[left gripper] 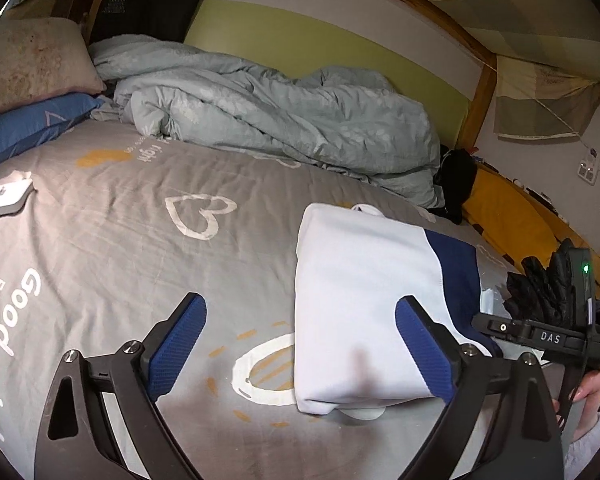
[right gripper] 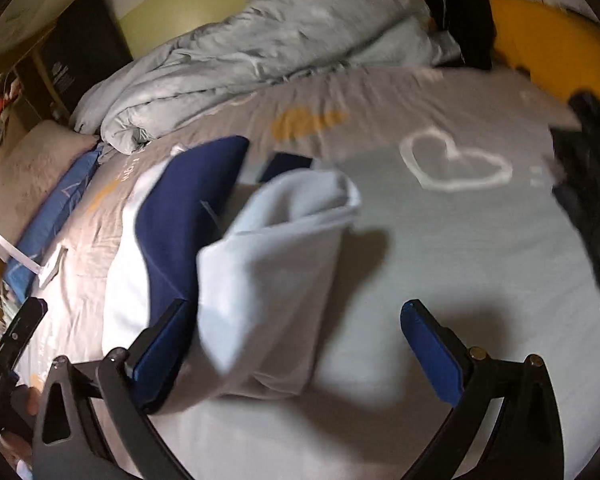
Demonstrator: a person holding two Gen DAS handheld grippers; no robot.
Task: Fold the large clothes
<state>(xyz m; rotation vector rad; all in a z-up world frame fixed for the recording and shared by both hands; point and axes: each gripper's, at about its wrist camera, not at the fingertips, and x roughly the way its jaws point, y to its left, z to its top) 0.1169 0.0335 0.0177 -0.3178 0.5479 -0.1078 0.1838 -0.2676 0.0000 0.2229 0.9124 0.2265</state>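
The left gripper (left gripper: 300, 344) is hovering with fingers apart and empty, the folded white-and-navy garment (left gripper: 364, 300) lying on the grey bedsheet (left gripper: 120, 232), long axis running near to far. The right gripper (right gripper: 296, 354) is gaping too, the garment's near-right end between its fingers.

soft matt cloth garment (left gripper: 360, 288) on smooth cotton-like bedsheet (left gripper: 120, 240).

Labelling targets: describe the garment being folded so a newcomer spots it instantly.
On the grey heart-printed bedsheet, in front of the crumpled pale green duvet, lies the folded white garment with a navy blue panel. Nothing else on the sheet is both white and navy.
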